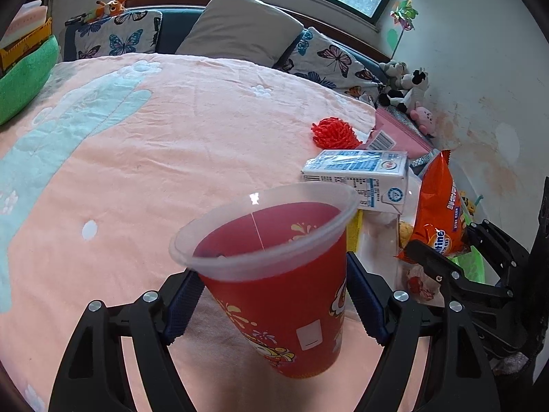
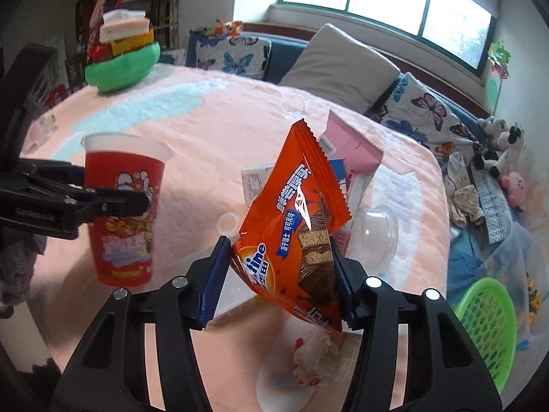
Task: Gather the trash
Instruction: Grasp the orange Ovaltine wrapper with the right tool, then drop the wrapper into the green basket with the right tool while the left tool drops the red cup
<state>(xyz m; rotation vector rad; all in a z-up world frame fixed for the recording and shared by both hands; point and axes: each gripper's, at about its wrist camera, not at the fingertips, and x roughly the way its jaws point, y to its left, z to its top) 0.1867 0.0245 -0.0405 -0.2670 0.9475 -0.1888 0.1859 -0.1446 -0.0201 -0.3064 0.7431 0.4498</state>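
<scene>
A red cup (image 1: 274, 274) with a clear rim sits clamped between the left gripper (image 1: 274, 300) and its blue-padded fingers (image 1: 182, 309) above a peach-blanketed bed (image 1: 171, 120); at two o'clock lie a milk carton (image 1: 360, 175) and an orange snack bag (image 1: 437, 213).

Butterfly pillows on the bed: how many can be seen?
2. One butterfly pillow lies at the head of the bed, left of the plain grey pillow; the other butterfly pillow lies right of it. More may be hidden behind the grey one.
</scene>
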